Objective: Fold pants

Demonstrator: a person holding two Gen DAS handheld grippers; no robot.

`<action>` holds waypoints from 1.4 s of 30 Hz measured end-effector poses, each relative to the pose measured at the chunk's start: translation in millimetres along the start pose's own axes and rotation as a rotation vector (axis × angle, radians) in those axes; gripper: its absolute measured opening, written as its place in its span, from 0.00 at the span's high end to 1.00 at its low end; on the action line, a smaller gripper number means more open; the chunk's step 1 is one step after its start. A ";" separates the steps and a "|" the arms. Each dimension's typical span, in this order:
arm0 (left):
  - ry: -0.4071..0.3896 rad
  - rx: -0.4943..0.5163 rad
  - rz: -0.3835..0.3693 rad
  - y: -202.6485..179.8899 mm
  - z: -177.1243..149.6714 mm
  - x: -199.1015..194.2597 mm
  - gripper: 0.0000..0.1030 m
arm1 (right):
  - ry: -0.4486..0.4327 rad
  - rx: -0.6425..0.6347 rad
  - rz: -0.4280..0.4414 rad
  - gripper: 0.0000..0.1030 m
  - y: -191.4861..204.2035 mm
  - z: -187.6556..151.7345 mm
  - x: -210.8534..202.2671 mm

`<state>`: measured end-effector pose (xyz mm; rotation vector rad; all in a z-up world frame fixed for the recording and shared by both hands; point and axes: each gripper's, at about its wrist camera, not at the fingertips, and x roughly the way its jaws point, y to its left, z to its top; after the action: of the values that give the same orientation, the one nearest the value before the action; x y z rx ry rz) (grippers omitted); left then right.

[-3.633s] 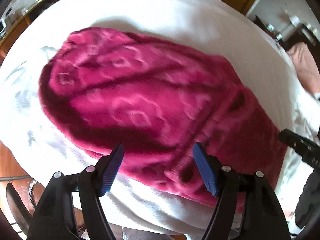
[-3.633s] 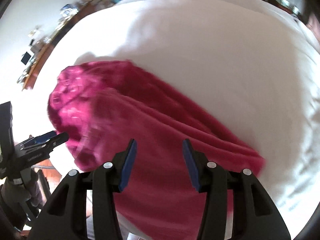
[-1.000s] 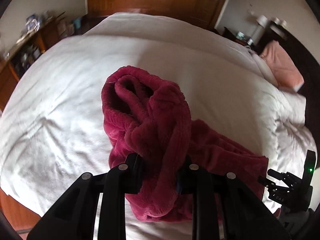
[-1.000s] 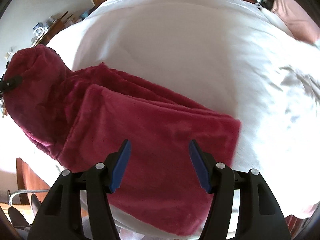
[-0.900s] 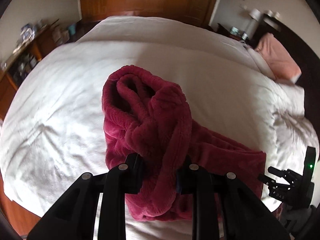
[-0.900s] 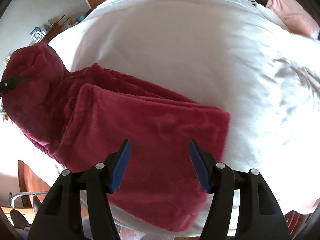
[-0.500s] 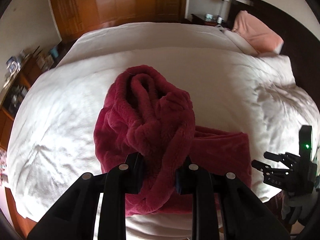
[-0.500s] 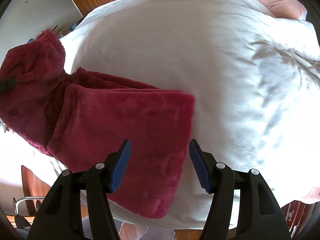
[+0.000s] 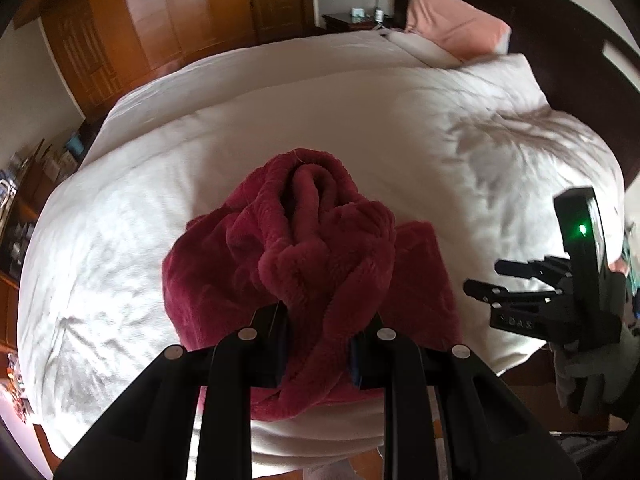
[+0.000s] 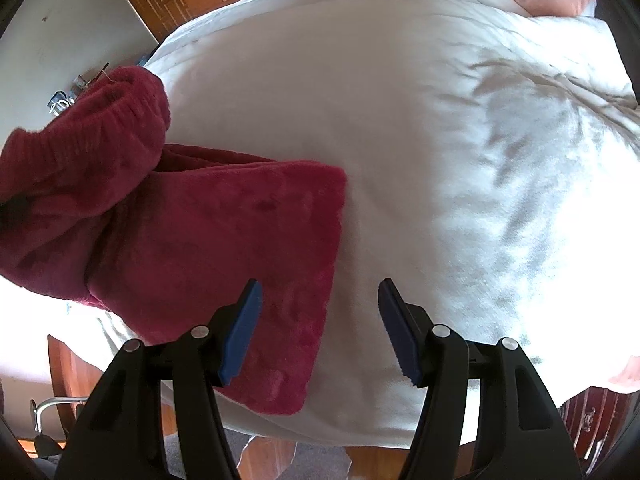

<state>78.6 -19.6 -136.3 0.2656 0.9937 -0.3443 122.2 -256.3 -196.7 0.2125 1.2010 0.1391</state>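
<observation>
The dark red fleece pants [image 9: 320, 248] hang bunched from my left gripper [image 9: 318, 340], which is shut on a thick fold of them above the white bed [image 9: 360, 120]. Their lower part lies flat on the bed near its front edge [image 10: 224, 248], with the lifted waistband end [image 10: 92, 128] at the left of the right wrist view. My right gripper [image 10: 320, 328] stands open above the flat part's right edge, nothing between its blue pads [image 10: 242, 328]. It also shows at the right of the left wrist view [image 9: 520, 284], held by a gloved hand [image 9: 584, 372].
A pink pillow [image 9: 456, 26] lies at the head of the bed by a dark headboard [image 9: 580, 32]. Wooden wardrobes [image 9: 180, 8] stand behind, a nightstand with a lamp [image 9: 356, 16] beside them. Cluttered shelves [image 9: 16, 216] line the left side. Wooden floor [image 10: 280, 456] shows below the bed edge.
My left gripper has carried the bunched pants sideways across the bed and rolled, bringing the headboard and pillow into view. My right gripper has slid right, from over the flat fabric to its edge.
</observation>
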 end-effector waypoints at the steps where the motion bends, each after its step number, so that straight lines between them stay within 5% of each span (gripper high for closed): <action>1: 0.002 0.014 0.000 -6.1 -1.2 1.3 0.79 | 0.001 0.006 0.003 0.39 -2.5 -0.9 -0.4; 22: 0.029 0.148 -0.028 -64.4 -10.3 15.4 0.79 | -0.004 0.114 0.061 0.39 -31.3 0.5 -2.8; 30: 0.054 0.202 -0.030 -77.3 -21.9 23.1 0.79 | 0.033 0.281 0.308 0.39 -45.1 18.8 5.2; 42: 0.080 0.227 -0.020 -85.5 -37.8 29.1 0.79 | 0.131 0.357 0.581 0.17 -10.7 70.3 41.3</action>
<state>29.8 -88.4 -186.0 0.4785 1.0368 -0.4688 202.5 -263.9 -212.4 0.8763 1.2609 0.4504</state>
